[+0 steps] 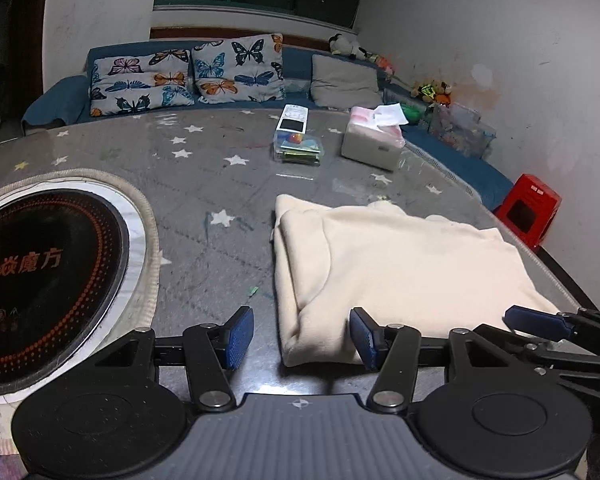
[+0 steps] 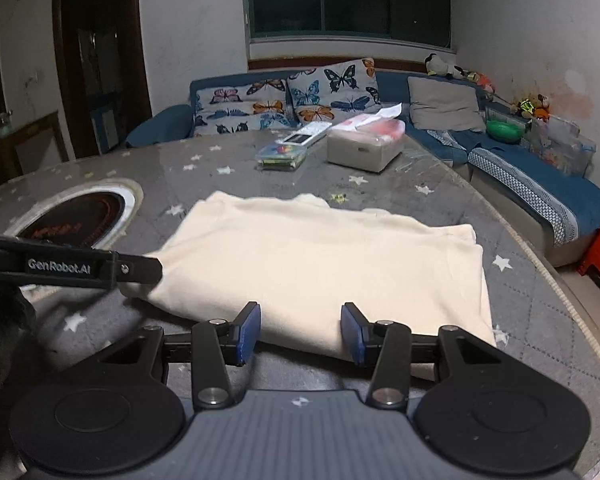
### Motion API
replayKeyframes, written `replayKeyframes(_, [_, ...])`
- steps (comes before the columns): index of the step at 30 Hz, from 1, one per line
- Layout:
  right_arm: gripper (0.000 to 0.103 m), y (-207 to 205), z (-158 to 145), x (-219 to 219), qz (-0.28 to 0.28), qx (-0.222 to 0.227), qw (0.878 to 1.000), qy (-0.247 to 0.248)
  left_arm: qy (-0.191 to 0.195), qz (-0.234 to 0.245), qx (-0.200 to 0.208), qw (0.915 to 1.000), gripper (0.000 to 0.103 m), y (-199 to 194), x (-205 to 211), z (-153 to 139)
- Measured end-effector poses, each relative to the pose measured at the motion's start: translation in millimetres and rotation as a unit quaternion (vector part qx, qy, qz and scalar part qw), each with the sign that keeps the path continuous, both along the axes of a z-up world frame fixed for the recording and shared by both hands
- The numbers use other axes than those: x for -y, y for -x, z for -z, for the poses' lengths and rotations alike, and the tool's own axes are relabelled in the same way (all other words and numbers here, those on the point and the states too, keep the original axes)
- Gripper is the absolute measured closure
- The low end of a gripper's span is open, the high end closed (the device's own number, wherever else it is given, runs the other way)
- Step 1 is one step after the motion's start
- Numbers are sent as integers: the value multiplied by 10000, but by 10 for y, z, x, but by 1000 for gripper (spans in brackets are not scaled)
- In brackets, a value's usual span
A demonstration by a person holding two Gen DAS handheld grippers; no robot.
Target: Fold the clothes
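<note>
Our left claw and right claw share black linkages, silver screws, blue ribbed pads and grey ridged housings.

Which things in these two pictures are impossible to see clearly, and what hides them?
- Cream garment: type unclear; it is folded, sleeves tucked away, both views.
- Its near edge: right wrist view, behind the right gripper.
- Left gripper: in the right wrist view only a side-on finger shows; the frame edge cuts the rest.
- Remote control print: too small.
</note>
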State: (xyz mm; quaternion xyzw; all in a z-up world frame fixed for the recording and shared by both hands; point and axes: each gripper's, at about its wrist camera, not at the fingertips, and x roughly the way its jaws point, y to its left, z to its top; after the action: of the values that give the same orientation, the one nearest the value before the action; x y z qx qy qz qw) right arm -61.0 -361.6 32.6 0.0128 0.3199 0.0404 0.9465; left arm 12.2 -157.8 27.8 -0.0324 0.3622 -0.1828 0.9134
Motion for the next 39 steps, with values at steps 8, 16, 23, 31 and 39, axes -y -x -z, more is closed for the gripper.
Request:
replayKeyframes(8, [47,65,5,28,110,-9,9999,-122,-30,40,-69,10000,32,103,10,-9])
replayKeyframes(16, [29,173,-43,91,311,31,9993,-197,13,111,50,9999,17,233,16,-63])
replayKeyframes(23, [18,282,-82,116,446,81,9987,-238,66,236,158,9996,10,376,21,-119])
replayKeyframes(31, [8,399,-109,99,552,139,9981,-254,101,278,213,9993,2,523,3,-151])
replayKeyframes(39, [0,493,-104,43,583,132,9979,-264,79,225,180,9996,0,626,-61,-130])
